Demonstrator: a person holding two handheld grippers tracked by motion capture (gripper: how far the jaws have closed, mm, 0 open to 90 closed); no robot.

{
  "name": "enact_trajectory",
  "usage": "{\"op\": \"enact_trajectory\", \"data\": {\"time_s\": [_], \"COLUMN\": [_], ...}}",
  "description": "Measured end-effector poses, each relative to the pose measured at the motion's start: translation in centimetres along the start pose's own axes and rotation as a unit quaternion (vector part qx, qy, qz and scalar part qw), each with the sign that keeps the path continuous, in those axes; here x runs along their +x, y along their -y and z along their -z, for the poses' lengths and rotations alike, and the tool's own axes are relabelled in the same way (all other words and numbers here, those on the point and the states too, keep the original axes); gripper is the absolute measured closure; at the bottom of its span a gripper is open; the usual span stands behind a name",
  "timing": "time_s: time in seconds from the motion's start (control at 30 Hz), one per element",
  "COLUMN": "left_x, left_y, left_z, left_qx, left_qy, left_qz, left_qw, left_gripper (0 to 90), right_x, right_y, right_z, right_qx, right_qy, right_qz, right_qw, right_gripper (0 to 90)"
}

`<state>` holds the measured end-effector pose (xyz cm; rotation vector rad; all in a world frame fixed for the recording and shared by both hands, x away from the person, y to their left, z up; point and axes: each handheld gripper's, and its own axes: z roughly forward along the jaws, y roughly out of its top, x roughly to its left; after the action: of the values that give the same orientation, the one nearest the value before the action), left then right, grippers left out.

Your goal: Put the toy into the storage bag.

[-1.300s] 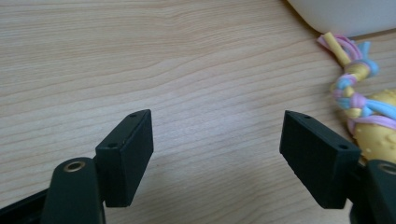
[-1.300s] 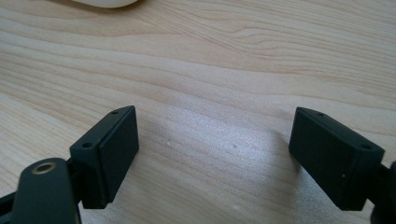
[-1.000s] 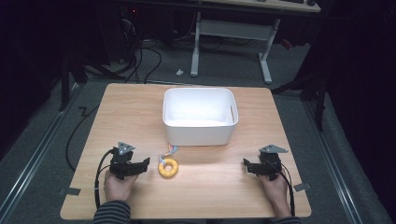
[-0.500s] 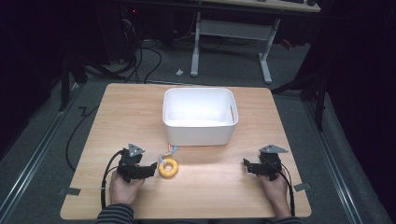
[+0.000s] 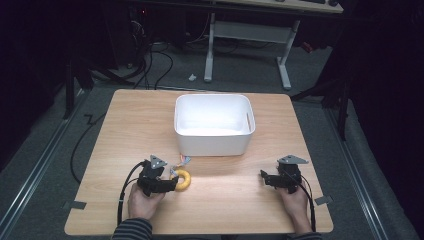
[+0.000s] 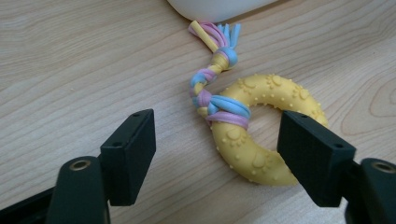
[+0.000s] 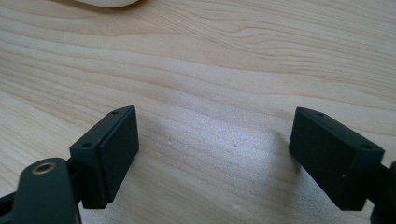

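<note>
the left gripper [image 6: 217,154] gapes wide around a knobbly yellow ring [image 6: 261,135] with a braided cord [image 6: 210,79]. the right gripper [image 7: 212,156] gapes wide over bare grainy wood [image 7: 210,70]. the white tub [image 6: 219,7] is cut off above.

- One table [image 5: 125,130], of light wood.
- One white bin [image 5: 212,125], standing on the table toward its far side.
- One yellow ring toy [image 5: 182,180] with one braided rope tail [image 6: 208,83], lying on the table just in front of the bin.
- Two grippers: the left gripper [image 5: 167,185] and the right gripper [image 5: 263,178], both nearer than the bin.
</note>
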<state>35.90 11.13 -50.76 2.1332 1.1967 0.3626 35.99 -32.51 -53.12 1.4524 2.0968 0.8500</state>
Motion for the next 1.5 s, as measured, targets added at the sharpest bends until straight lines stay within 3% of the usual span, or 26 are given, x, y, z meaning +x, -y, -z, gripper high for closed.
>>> {"op": "enact_trajectory", "data": {"time_s": [0.3,0.43,1.27,1.5], "left_x": [-0.4,-0.6,-0.8,-0.6], "left_y": [-0.1,-0.2,-1.0,-1.4], "left_z": [-0.9,-1.3,-1.8,-1.8], "left_qx": [0.0,0.013,0.037,0.05], "left_qy": [0.001,0.007,0.01,0.022], "left_qz": [0.007,-0.002,0.019,0.023], "left_qw": [1.0,0.9999,0.9991,0.9983], "left_gripper": [39.2,46.8,63.9,66.4], "right_x": [0.0,0.0,0.1,0.1], "right_y": [0.0,0.0,0.0,0.0], "right_z": [0.0,0.0,0.0,0.0], "right_qx": [0.0,0.0,-0.001,-0.001], "right_qy": [-0.001,-0.001,-0.002,-0.002], "right_qz": [0.001,0.0,0.002,0.003], "right_qw": [1.0,1.0,1.0,1.0], "right_gripper": [15.9,15.9,16.4,16.6]}}
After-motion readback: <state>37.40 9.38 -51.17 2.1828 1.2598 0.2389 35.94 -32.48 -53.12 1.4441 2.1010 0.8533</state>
